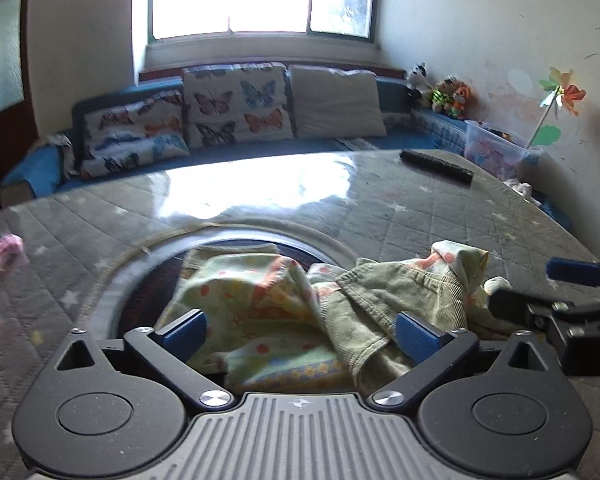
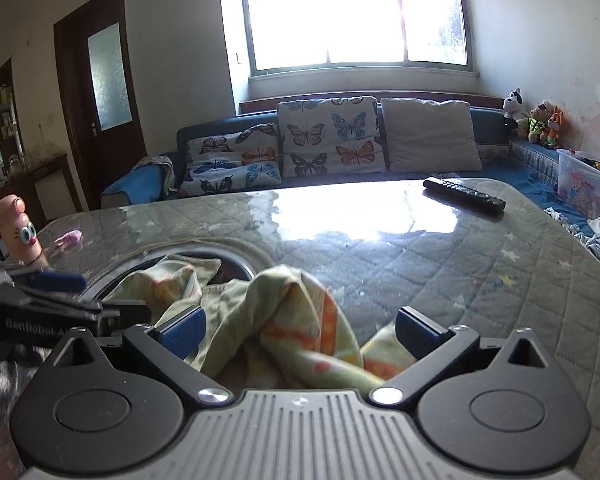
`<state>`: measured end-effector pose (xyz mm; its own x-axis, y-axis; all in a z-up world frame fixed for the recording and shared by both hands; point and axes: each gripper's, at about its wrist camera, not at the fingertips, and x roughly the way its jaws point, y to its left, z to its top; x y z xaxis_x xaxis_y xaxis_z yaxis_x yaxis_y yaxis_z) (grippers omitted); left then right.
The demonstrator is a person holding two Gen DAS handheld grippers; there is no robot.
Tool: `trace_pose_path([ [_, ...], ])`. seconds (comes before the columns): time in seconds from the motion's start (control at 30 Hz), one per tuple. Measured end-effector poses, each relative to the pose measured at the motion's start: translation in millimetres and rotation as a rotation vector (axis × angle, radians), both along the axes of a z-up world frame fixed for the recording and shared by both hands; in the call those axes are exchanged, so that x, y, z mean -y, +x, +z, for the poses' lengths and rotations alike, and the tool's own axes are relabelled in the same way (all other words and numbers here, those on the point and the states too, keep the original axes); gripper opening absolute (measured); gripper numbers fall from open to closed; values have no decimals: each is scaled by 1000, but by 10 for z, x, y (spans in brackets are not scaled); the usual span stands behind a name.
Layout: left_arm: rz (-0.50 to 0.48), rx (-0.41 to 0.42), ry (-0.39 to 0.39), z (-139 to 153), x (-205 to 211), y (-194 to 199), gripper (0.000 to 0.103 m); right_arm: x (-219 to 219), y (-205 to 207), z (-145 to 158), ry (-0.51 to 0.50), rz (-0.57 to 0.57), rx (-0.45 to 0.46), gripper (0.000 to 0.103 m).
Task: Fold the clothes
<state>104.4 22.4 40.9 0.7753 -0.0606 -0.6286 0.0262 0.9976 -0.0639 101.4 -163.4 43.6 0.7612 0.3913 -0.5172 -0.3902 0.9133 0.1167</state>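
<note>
A crumpled light-green garment with an orange and yellow print (image 1: 300,304) lies bunched on the glass-topped table (image 1: 260,192), over a round dark inset. My left gripper (image 1: 300,332) is open, its blue pads wide apart with the cloth heaped between them. My right gripper (image 2: 300,332) is open too, straddling a raised fold of the same garment (image 2: 296,320). Each gripper shows in the other's view: the right one at the right edge of the left wrist view (image 1: 560,304), the left one at the left edge of the right wrist view (image 2: 52,304). Neither pinches the cloth.
A black remote control (image 2: 464,194) lies on the far right of the table. A small pink item (image 2: 70,238) and a pink figure (image 2: 18,232) stand at the table's left. A blue sofa with butterfly cushions (image 2: 324,136) runs behind; a plastic toy bin (image 2: 584,188) sits right.
</note>
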Motion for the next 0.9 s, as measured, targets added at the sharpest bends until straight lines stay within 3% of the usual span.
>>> trace_pose_path([
  [0.17,-38,-68,-55,-128,-38,187,78,-32,223,-44,14,2,-37,90],
  [0.33,-82,-112,-64,-229,-38,309,64,-59,435,-150,49,21,-91,68],
  [0.5,-138,-113,-119,-254,-47,317,16,-40,493,-248,109,60,-146,34],
  [0.57,-148,-89,-124,-213,-39,270,10,-17,450,-236,124,66,-144,23],
  [0.6,-150,-73,-121,-180,-39,229,8,-8,426,-226,129,70,-142,18],
  [0.7,-159,-30,-122,-62,-44,81,7,14,282,-136,139,93,-115,15],
  [0.9,-186,56,-117,195,-71,-368,7,102,-74,40,181,175,-65,14],
])
